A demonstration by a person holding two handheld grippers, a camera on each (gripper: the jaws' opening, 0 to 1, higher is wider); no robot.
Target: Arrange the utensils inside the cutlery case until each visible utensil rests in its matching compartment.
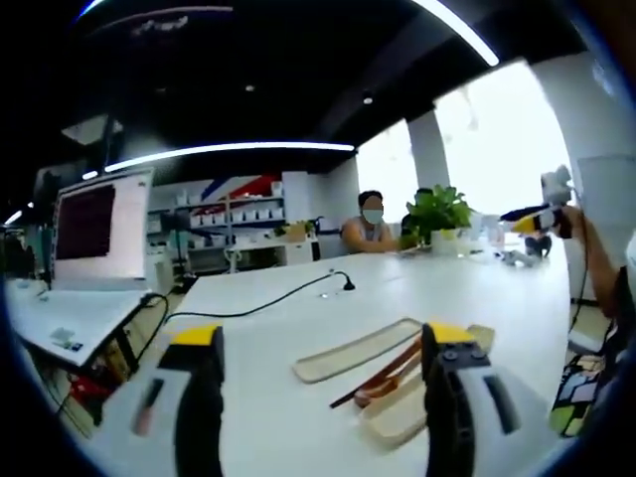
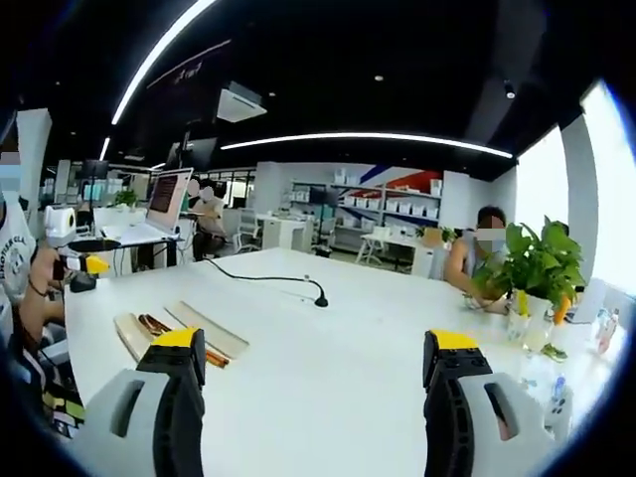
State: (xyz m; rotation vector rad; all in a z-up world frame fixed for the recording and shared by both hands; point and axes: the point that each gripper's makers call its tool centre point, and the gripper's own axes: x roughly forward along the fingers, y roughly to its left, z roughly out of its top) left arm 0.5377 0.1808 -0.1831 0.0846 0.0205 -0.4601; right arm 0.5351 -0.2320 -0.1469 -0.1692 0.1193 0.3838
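Observation:
On the white table [image 1: 298, 417] lies a beige cutlery case in two parts: a long flat lid [image 1: 356, 351] and a tray [image 1: 405, 415] beside it. Brown chopsticks and a spoon [image 1: 383, 378] lie across the tray. My left gripper [image 1: 321, 335] is open above the table, and the case sits near its right jaw. The right gripper [image 1: 542, 216] shows far right, held in a hand. In the right gripper view, the case [image 2: 131, 336] with the utensils [image 2: 159, 326] and the lid [image 2: 211, 331] lies far left. My right gripper [image 2: 315, 340] is open over bare table.
A black cable with a small gooseneck microphone [image 1: 343, 283] [image 2: 318, 296] runs across the table. A potted plant [image 1: 437, 212] [image 2: 537, 263] and a seated person [image 1: 370, 224] are at the far end. A laptop [image 1: 99, 229] stands on a side desk.

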